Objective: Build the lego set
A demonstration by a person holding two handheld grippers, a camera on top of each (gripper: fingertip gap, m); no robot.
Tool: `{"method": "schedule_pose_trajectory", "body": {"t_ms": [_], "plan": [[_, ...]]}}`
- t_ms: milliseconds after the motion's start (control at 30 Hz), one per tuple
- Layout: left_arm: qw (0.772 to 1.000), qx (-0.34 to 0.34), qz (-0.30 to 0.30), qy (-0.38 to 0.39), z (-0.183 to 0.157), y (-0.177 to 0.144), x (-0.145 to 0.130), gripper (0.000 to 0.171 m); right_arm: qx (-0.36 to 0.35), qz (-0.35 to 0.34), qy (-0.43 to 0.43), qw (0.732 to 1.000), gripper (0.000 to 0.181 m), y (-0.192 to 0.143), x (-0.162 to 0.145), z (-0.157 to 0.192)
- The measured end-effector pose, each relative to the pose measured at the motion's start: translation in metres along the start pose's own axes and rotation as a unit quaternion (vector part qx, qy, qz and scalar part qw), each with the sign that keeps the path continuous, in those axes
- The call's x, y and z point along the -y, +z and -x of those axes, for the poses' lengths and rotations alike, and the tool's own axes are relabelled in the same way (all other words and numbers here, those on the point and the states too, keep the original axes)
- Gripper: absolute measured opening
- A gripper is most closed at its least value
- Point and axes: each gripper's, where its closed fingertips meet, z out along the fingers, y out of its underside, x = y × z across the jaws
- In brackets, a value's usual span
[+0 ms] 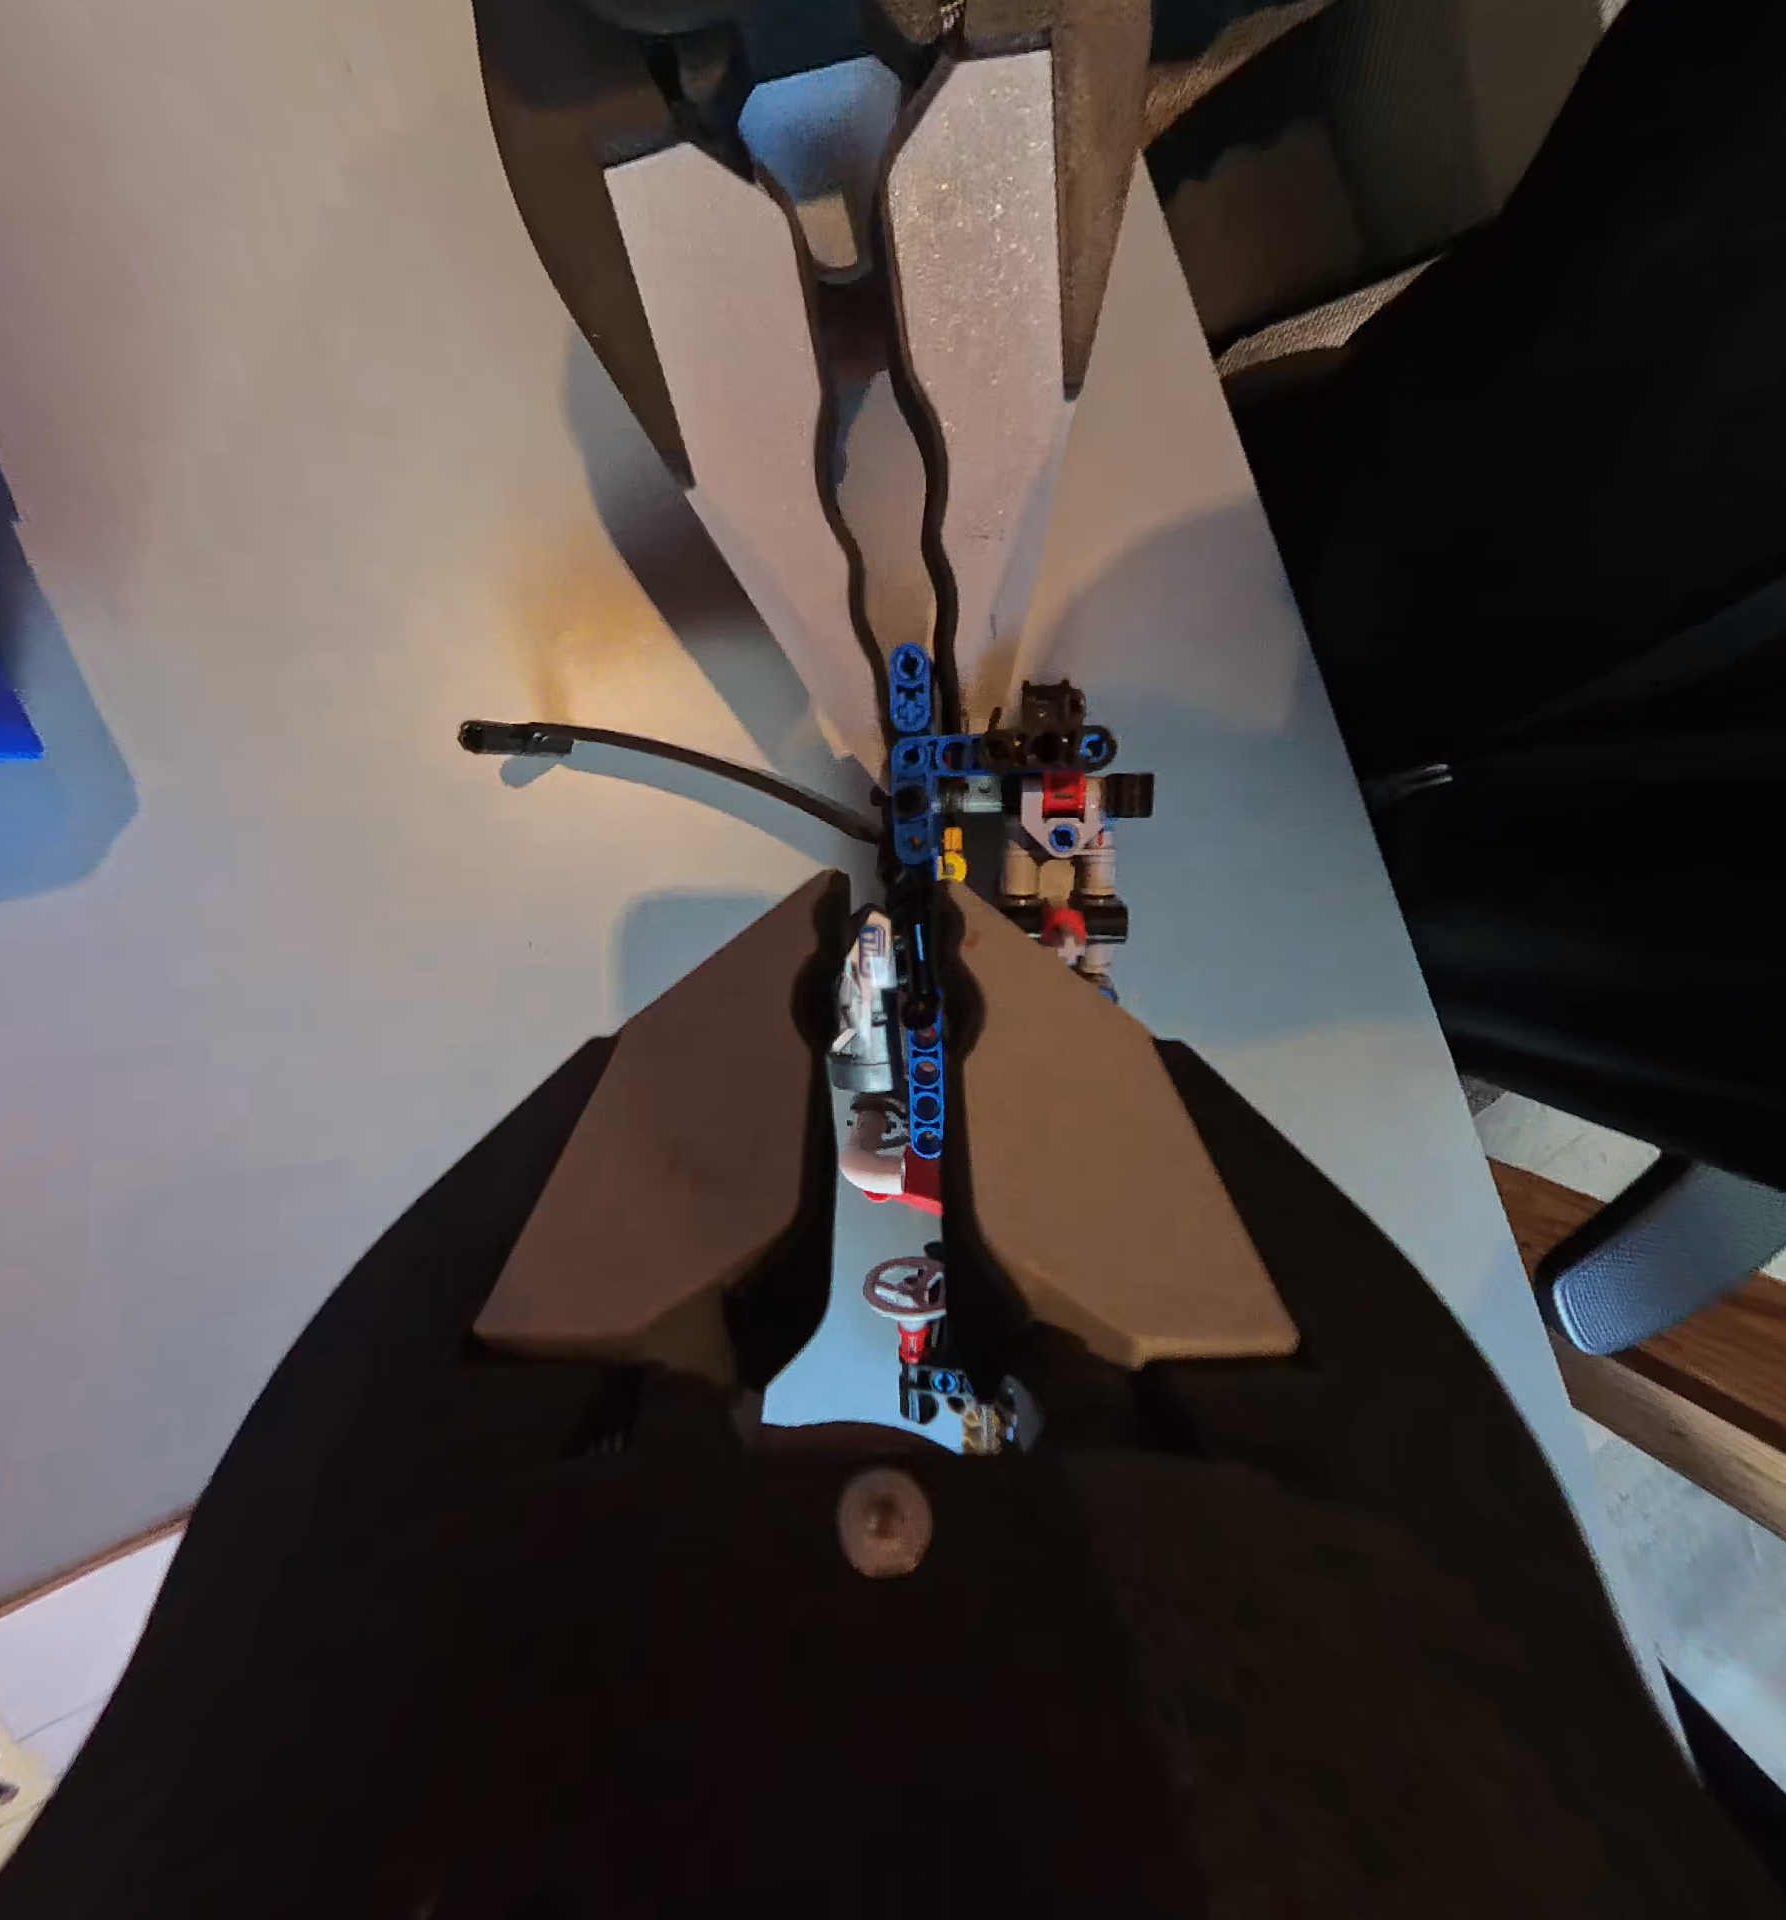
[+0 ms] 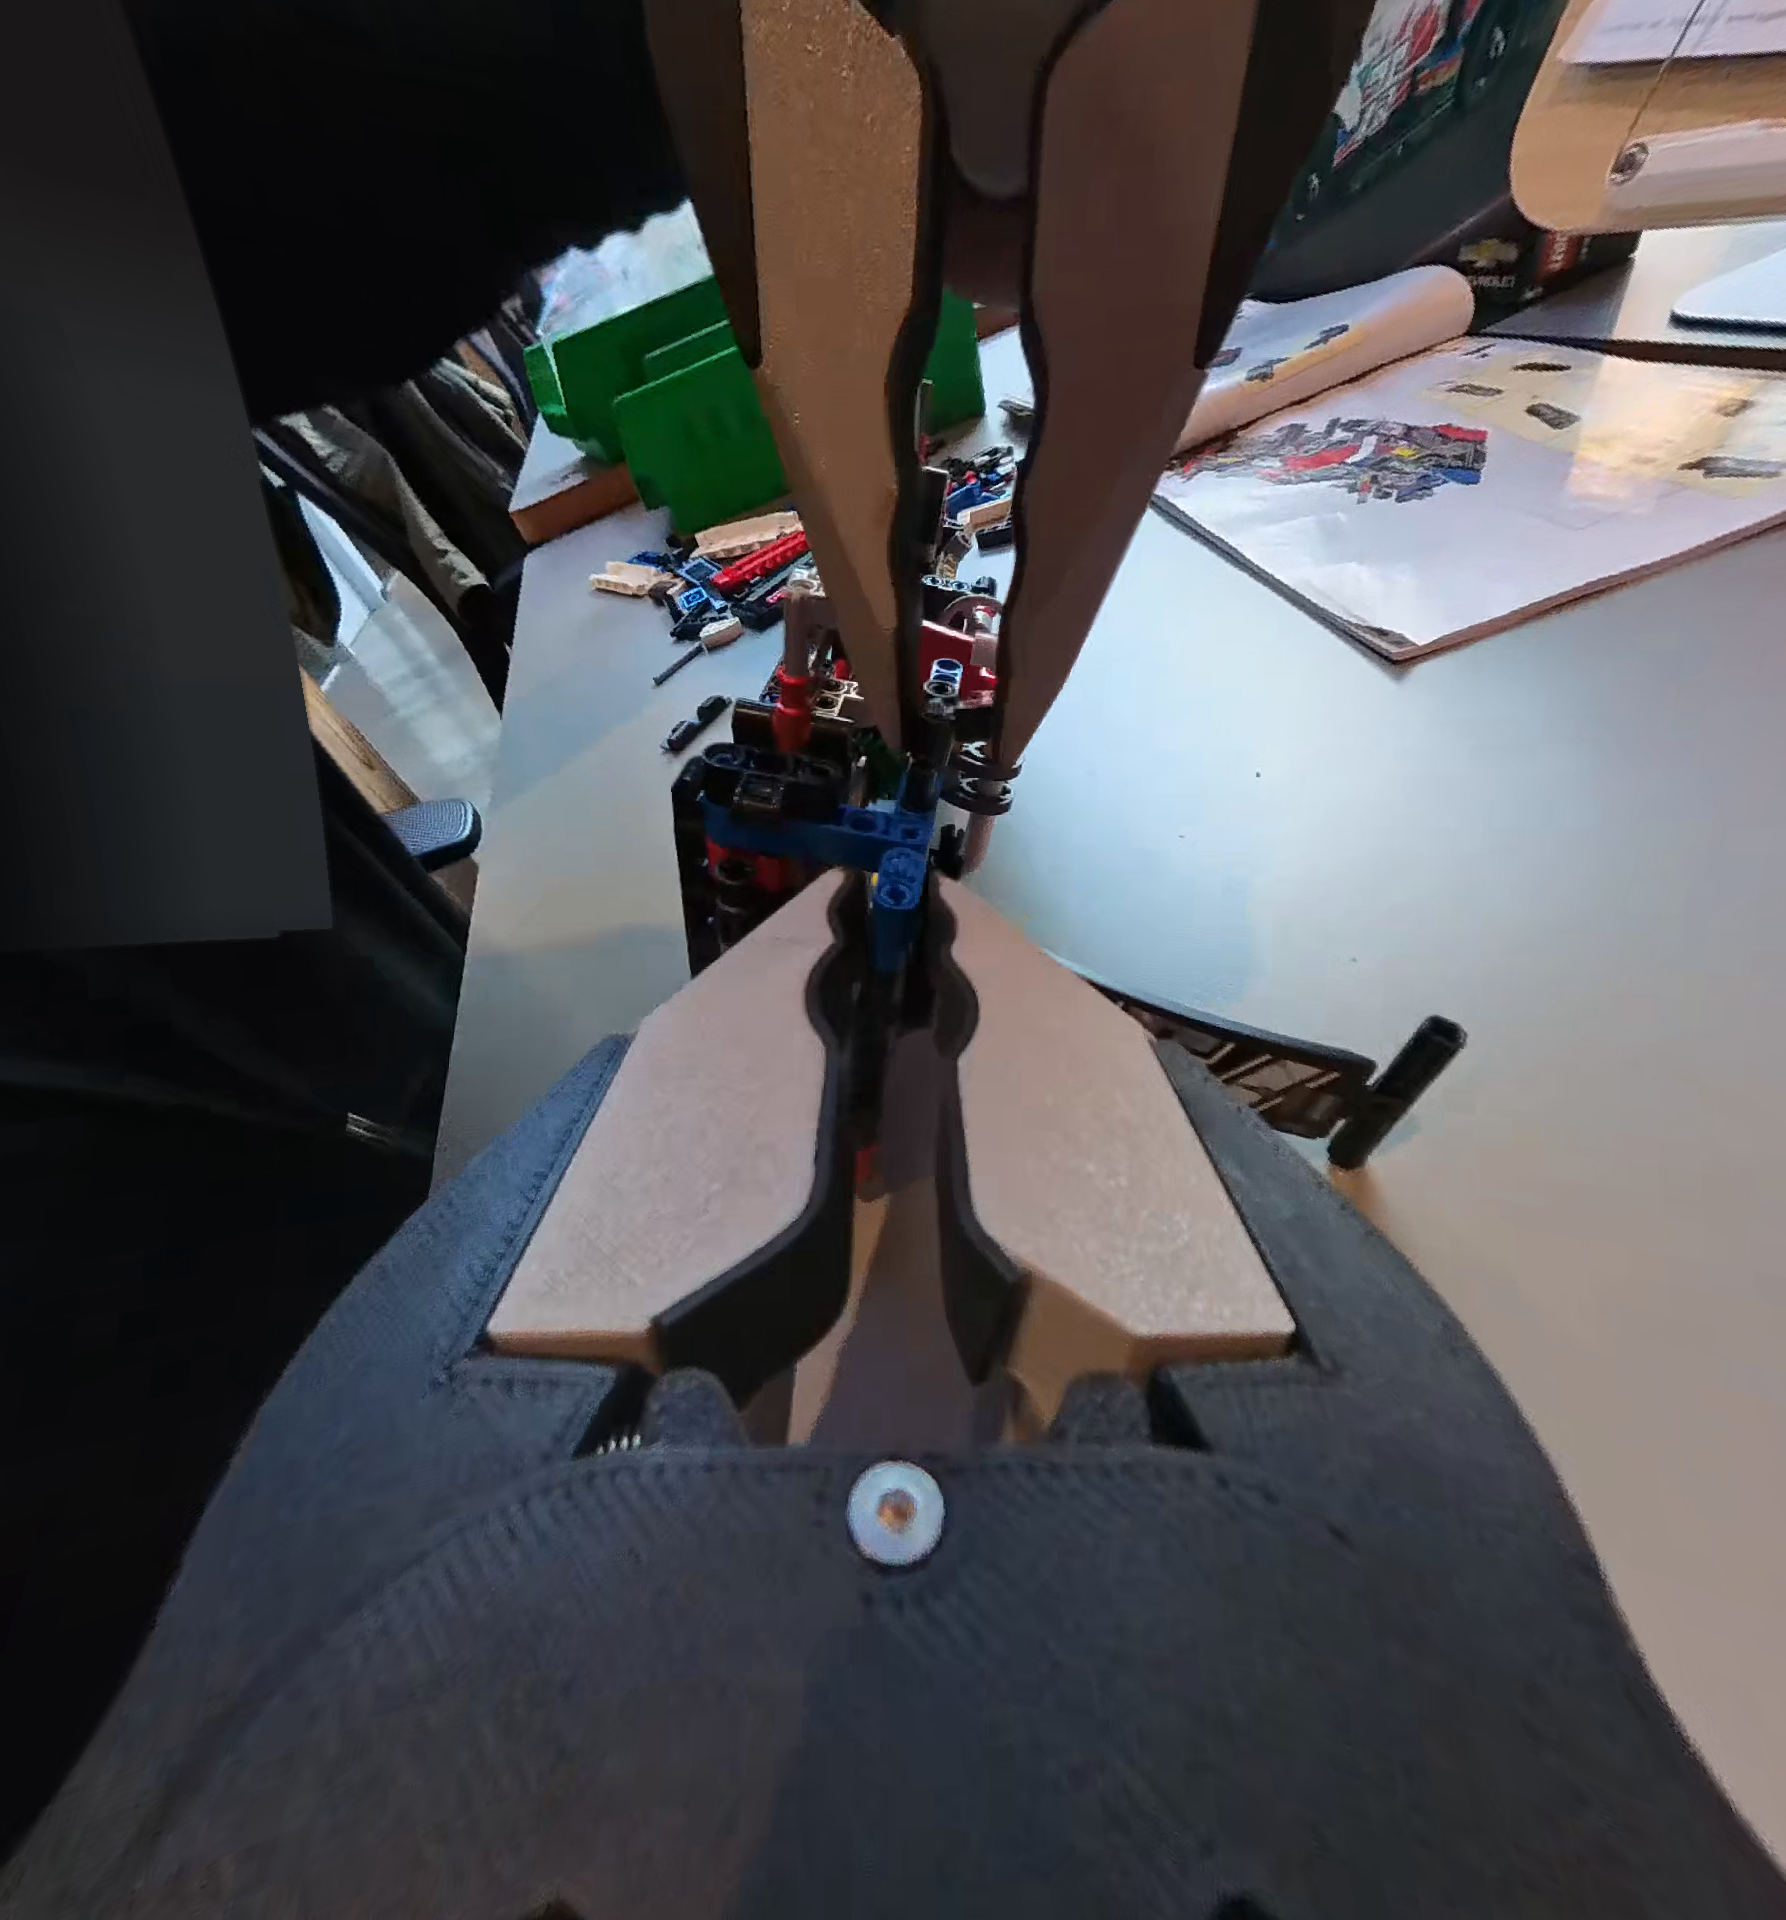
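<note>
A partly built lego model (image 1: pixel 1014 800) of blue beams, grey and red parts hangs over the white table (image 1: pixel 297 623), with a black flexible hose (image 1: pixel 660 748) sticking out to the left. My left gripper (image 1: pixel 899 883) is shut on the model's blue beam from below in its view. My right gripper (image 1: pixel 920 665) comes from the top of that view and is shut on the opposite blue end. In the right wrist view my right gripper (image 2: pixel 889 883) clamps the blue beam of the model (image 2: pixel 816 821), and my left gripper (image 2: pixel 946 738) meets it from above.
A pile of loose lego parts (image 2: pixel 733 582) lies behind the model, in front of a green box (image 2: pixel 702 436). An open instruction booklet (image 2: pixel 1491 468) lies at the right. A black frame part (image 2: pixel 1388 1091) lies near my right gripper. A black chair (image 1: pixel 1595 623) stands beyond the table edge.
</note>
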Motion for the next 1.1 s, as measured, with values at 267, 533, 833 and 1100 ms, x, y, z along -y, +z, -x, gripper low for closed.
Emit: {"method": "schedule_pose_trajectory", "body": {"t_ms": [267,533,833,1100], "plan": [[0.996,0.044,0.05,0.057,-0.0032,-0.001,-0.0019,0.007,0.004,0.007,-0.018,1.0,0.006,0.0028,0.0019,-0.0008],[0.998,-0.017,0.068,0.01,-0.0047,0.0029,-0.0018,0.004,0.008,0.011,-0.021,1.0,0.006,0.0036,0.0017,-0.0031],[0.992,-0.018,0.121,0.042,-0.0032,0.0024,-0.0053,0.003,0.009,0.018,-0.008,1.0,0.006,0.0045,-0.0011,-0.0053],[0.984,-0.059,0.156,0.058,-0.0021,0.0014,-0.0104,0.004,0.005,0.022,-0.001,1.0,0.005,0.0068,-0.0027,-0.0067]]}}
